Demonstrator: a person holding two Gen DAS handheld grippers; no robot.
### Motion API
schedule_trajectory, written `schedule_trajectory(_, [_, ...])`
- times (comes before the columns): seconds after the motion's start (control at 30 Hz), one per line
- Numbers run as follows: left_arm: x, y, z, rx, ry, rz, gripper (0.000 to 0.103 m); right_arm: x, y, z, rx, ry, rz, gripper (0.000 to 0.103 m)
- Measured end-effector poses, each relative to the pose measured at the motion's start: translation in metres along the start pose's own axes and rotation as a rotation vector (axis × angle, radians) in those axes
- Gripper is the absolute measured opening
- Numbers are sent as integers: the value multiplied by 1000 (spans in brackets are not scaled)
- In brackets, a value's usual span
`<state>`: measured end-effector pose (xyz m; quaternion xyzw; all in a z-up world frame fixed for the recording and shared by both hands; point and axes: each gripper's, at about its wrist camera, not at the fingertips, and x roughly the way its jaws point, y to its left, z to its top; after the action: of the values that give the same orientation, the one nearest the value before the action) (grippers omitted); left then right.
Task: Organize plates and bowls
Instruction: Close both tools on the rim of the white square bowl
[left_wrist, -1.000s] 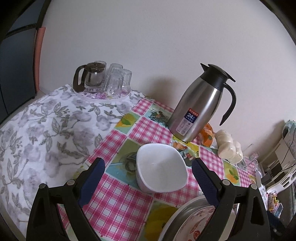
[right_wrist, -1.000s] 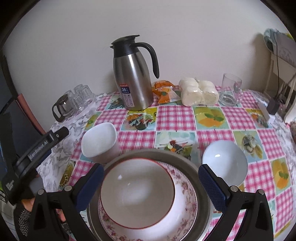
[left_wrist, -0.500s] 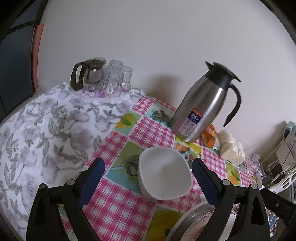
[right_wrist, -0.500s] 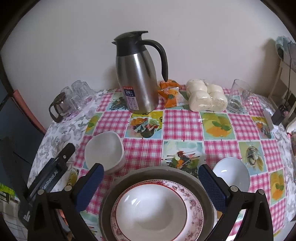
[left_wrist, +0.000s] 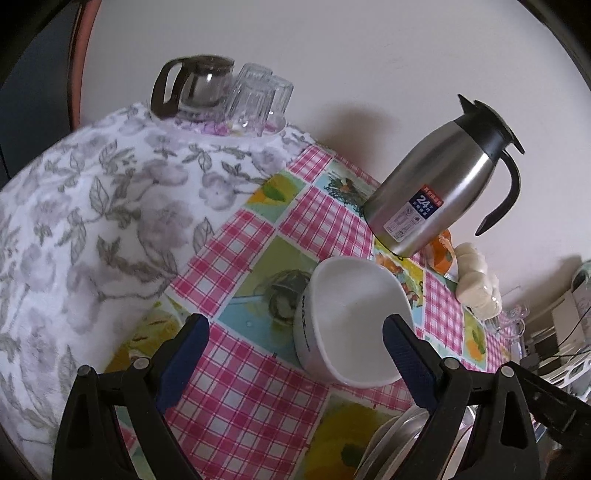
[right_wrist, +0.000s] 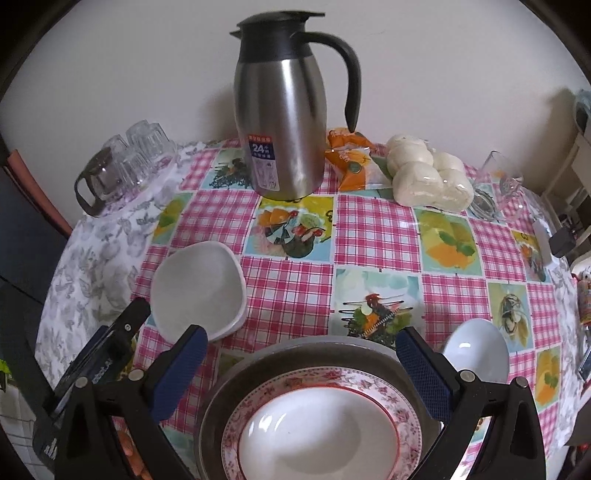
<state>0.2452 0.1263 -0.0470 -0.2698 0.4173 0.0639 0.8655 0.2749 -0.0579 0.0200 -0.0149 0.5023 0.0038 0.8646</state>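
Both grippers are hanging released, jaws spread wide and grasping nothing. The left gripper (left_wrist: 295, 354) is facing the squarish white ceramic bowl (left_wrist: 351, 325), which is sitting on the bench (left_wrist: 325, 210) just ahead of the jaws and nearer the right-hand finger, whose pad is overlapping its rim in this view; contact cannot be told. The right gripper (right_wrist: 301, 363) is hovering over the stack: a white bowl with a thin red rim (right_wrist: 317, 432) is nesting in a pink floral-edged plate (right_wrist: 406, 417), itself sitting in a grey metal basin-like plate (right_wrist: 295, 347), all between and below the jaws. A small round pale-blue bowl (right_wrist: 476, 350) is lying just outside the right-hand finger, apart from the stack.

Progress, as a judgement: partly done. Three pieces are already stacked; the squarish bowl and the pale-blue bowl are standing loose and look like what is left to gather. The left jaws seem to be lining up on the squarish one.

Writing: the squarish bowl's side is carrying black letters, "MAX" readable and the rest too small. The tall stainless-steel thermos jug with black lid and handle (right_wrist: 280, 110), far ahead of the jaws, is showing a blue label reading "24"; the smaller print is unreadable.
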Motion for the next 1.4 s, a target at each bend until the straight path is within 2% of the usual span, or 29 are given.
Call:
schedule_trajectory(0.17, [10,5,1,-23,26,-14,95,14,10,7,-15,18,-2,103])
schedule_trajectory(0.27, [12,7,2,-43,32,-39,92,25,19,11,-36,32,-6,97])
schedule_trajectory(0.33, [14,7,2,-55,35,-60,88,32,24,13,-42,46,-10,85])
schedule_trajectory(0.43, [19,8,2,-63,45,-69,78,44,31,14,-52,71,-2,81])
schedule_trajectory(0.6, [31,14,1,-91,79,-90,72,60,42,15,-73,103,1,61])
schedule_trajectory(0.73, [39,18,0,-113,103,-96,64,73,45,15,-61,138,12,45])
schedule_trajectory(0.83, [44,21,-2,-132,119,-114,59,82,47,15,-55,156,16,36])
schedule_trajectory(0.97, [49,20,-4,-138,136,-123,46,92,49,15,-50,175,21,28])
schedule_trajectory(1.1, [52,16,-5,-128,143,-120,42,102,54,14,-41,202,46,16])
schedule_trajectory(1.2, [56,12,-6,-113,151,-101,41,107,61,14,-65,209,19,16])
schedule_trajectory(1.3, [63,14,-9,-134,172,-133,39,112,61,15,-55,218,18,16])
schedule_trajectory(1.37, [64,15,-10,-142,174,-164,30,114,59,14,-46,226,24,16])
schedule_trajectory(1.4, [63,15,-10,-138,171,-161,30,113,59,14,-46,225,27,16])
